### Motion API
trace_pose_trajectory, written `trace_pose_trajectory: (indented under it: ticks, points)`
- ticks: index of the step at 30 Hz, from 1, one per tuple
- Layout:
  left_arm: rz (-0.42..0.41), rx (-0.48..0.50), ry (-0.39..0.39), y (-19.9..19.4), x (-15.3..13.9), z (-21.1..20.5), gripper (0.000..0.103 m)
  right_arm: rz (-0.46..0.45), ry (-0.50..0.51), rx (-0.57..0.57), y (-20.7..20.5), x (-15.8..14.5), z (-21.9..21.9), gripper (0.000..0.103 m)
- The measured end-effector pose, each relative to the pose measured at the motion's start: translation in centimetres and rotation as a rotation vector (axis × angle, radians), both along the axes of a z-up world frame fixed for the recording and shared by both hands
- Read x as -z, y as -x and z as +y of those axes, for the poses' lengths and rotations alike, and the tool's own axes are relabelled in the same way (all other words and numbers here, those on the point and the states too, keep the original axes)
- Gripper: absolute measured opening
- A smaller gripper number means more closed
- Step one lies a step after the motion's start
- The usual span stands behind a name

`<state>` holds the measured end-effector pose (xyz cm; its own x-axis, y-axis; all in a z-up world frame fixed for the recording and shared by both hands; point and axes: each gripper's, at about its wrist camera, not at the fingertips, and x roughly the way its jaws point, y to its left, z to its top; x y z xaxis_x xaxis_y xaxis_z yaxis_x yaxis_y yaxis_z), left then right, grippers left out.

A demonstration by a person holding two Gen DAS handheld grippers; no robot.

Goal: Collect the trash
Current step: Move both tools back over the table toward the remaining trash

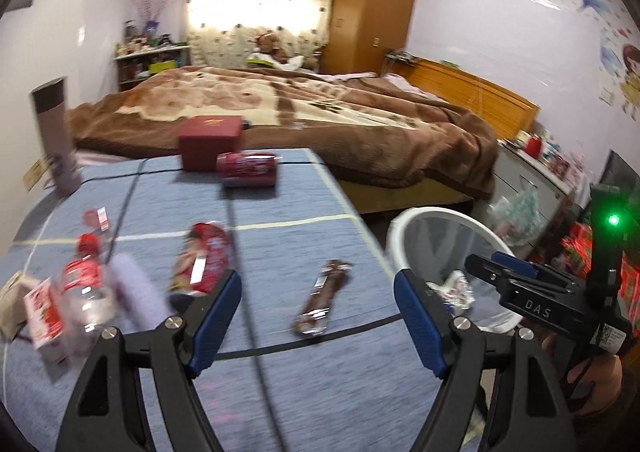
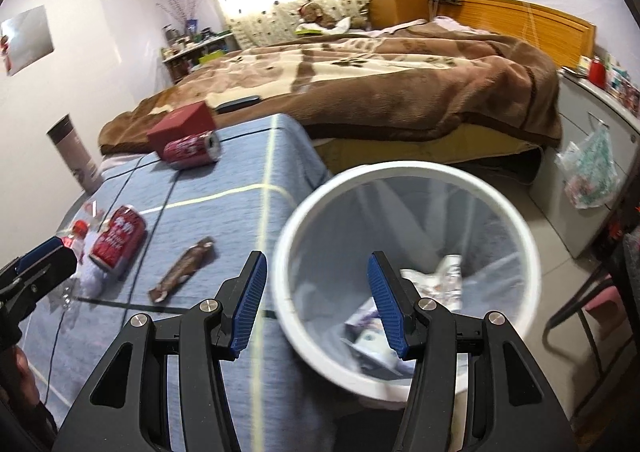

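Bedroom setting: a table under a blue woven cloth [image 1: 280, 252] marked with pale tape lines stands before a bed with a brown and cream blanket [image 1: 320, 107]. Landmark for all positions below is the round white-rimmed waste bin [image 2: 404, 171] standing on the floor beside the table.

Inside the bin lies crumpled white and printed paper waste [image 2: 448, 276].

Left gripper [image 1: 318, 316] stands released, nothing between its blue pads, above the cloth at the table side of the bin. Right gripper [image 2: 318, 304] is likewise released and empty, over the bin's rim; in the left view its black body reads "DAS".

Trash on the cloth, outward from the bin:
- brown foil snack wrapper [image 1: 324, 300], nearest the bin, lying flat;
- dented red drink can [image 2: 118, 244], beyond the wrapper, on its side;
- clear plastic bottle with red cap and red label [image 1: 86, 280], farther out, blurred;
- small red and white carton [image 1: 44, 316], beside the bottle;
- second red drink can [image 1: 248, 167], at the far end of the table, on its side against a dark red box [image 1: 210, 139].

Other items: a tall grey cylindrical flask [image 2: 74, 155] upright at the far table corner. Black cables [image 1: 248, 252] cross the cloth between the gripper and the trash. Can and carton lettering is too blurred to read.
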<state>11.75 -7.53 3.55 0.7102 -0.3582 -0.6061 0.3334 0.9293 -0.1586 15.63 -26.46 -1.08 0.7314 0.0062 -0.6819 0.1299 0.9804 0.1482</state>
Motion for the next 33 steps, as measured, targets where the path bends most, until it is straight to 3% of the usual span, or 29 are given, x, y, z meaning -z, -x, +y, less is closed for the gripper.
trace_pose_trajectory:
  ticks: [9, 33]
  points:
    - [0.010, -0.172, 0.008, 0.4, 1.1, 7.3, 0.080, 0.012, 0.005, -0.111, -1.6, 0.4, 4.7, 0.054]
    - [0.097, -0.435, 0.000, -0.5, 3.7, 20.2, 0.080, 0.043, -0.008, -0.273, -6.3, 0.2, 14.7, 0.054]
